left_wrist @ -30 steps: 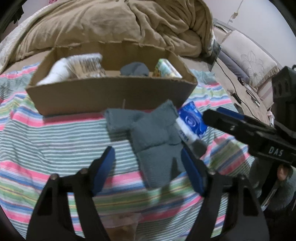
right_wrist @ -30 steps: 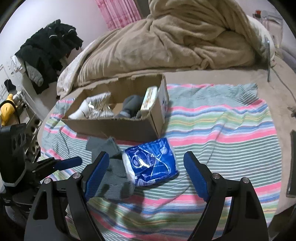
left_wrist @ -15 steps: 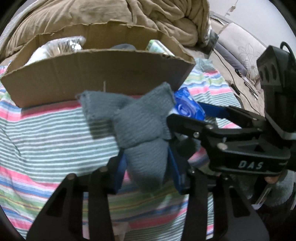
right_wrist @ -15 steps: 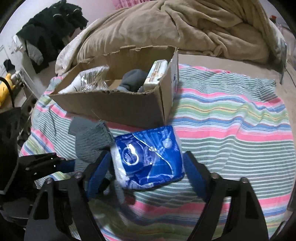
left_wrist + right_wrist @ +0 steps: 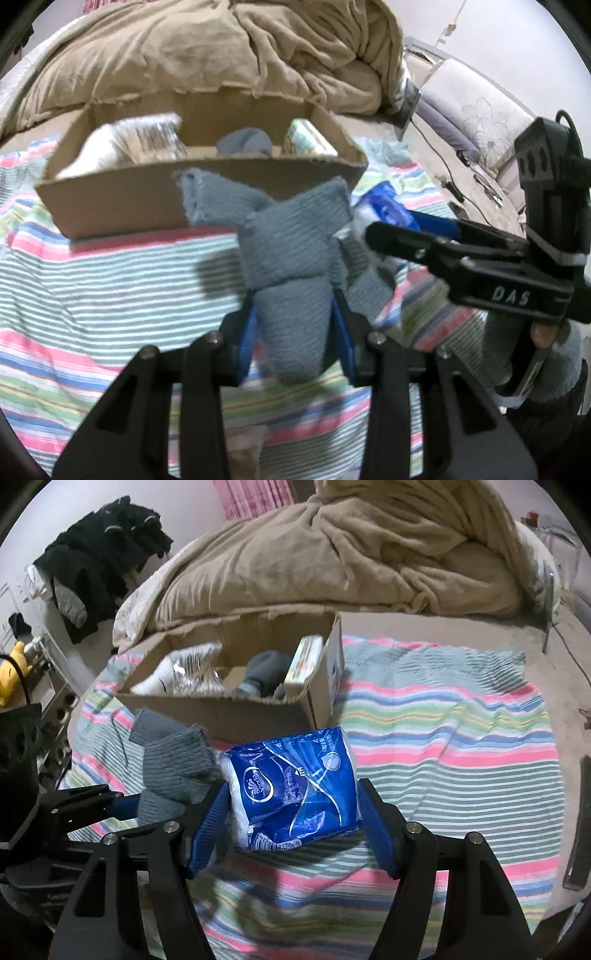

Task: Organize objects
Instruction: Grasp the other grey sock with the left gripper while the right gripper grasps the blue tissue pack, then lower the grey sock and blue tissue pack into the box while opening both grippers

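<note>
Left gripper [image 5: 293,332] is clamped on a grey knitted sock [image 5: 291,258], its blue pads [image 5: 246,338] pressing the toe end from both sides while the cuff ends fan out loose and lifted toward the cardboard box [image 5: 147,199]. Right gripper [image 5: 293,818] is closed on a blue tissue pack [image 5: 295,786], the pads bearing on its two long edges; the pack appears raised just in front of the box. Gripping each item by its near end probably leaves the far end free to pass over the box's low front wall, which suggests a two-handed transfer into the box.

Nearest in both views lies the striped blanket [image 5: 443,746], spread under the box. Inside the box, left to right, are a white and silver packet [image 5: 184,668], another grey sock [image 5: 264,672] and a pale flat pack [image 5: 304,661] standing on edge against the right wall; space seems to remain toward the box's front. Behind the box lies a rumpled tan duvet [image 5: 332,565].

Left wrist view shows the sock's pinch point and the right gripper's body from the side, but only a sliver of the tissue pack. Right wrist view shows the pack's printed face and the box interior, plus dark clothes [image 5: 103,561] piled far left of the box and a yellow toy [image 5: 16,661] beyond its left end, both absent from the left view.
</note>
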Demonstrator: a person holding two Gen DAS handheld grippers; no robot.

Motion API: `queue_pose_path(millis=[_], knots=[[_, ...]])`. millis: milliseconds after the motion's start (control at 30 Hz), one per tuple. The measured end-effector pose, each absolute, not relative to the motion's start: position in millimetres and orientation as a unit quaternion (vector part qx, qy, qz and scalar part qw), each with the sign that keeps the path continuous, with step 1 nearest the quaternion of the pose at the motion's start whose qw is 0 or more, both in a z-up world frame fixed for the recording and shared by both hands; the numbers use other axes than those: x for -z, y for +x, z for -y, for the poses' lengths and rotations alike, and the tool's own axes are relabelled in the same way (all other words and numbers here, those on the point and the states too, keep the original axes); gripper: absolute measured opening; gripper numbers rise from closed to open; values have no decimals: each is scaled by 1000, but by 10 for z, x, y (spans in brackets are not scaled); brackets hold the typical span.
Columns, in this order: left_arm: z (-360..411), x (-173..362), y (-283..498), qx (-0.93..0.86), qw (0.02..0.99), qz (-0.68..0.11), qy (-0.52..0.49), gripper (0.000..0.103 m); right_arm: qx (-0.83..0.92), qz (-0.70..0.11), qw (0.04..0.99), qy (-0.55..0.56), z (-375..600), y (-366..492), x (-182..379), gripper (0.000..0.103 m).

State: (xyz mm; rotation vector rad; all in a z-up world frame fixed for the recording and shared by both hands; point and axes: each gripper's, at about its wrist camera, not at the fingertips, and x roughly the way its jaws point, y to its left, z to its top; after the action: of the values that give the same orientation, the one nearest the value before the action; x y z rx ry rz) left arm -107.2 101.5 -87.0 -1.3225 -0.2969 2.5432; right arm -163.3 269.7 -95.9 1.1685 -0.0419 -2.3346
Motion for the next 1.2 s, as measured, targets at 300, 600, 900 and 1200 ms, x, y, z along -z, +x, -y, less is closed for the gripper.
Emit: queue_pose_path(millis=[300,600,900,1200], knots=[[-784,501,-1018,-895,118,97,-420,38,876,21,269,400,-2602,-1561,578,72],[-630,209,-1060,-905,123,100,-394,38,884,38,278,374,-2462,-1603,272,72],[-559,5,-1191,-912,131,111,-373,38,891,36,276,359,-2392,-1674,67,72],[-543,-104,-1448,-916,138,106,-361,38,896,40,270,349,-2377,-1758,-26,72]])
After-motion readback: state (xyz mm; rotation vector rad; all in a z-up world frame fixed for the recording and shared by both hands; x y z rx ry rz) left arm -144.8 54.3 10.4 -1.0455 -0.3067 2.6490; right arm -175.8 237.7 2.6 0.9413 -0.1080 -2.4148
